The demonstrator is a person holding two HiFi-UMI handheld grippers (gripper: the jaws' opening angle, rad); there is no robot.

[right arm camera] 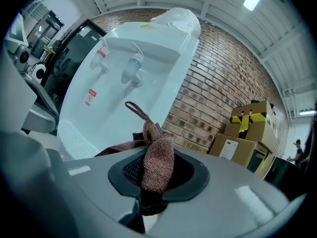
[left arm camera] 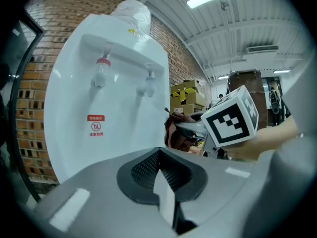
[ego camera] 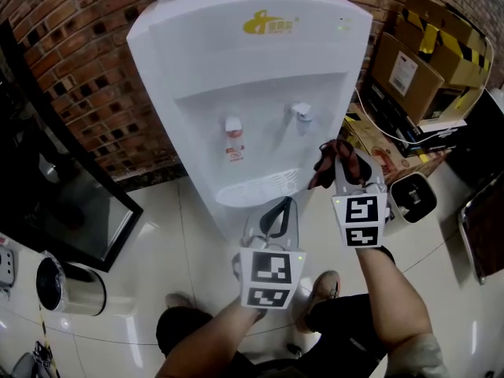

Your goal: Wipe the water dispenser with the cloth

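Brown cloth (right arm camera: 158, 155) clamped in right tool (right arm camera: 150, 195), left tool (left arm camera: 166, 195) closed and empty, both near white water dispenser (ego camera: 252, 93)

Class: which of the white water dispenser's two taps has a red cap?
The left tap, above the red label; the right tap is bluish-grey.

The right claw (ego camera: 346, 162) is pinching a brown cloth (ego camera: 324, 172), with the white water dispenser (ego camera: 252, 85) standing just left of it.

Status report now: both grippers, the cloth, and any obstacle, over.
Right gripper shut on cloth. Left gripper shut, empty. Cloth close to water dispenser, contact unclear. Nothing between.
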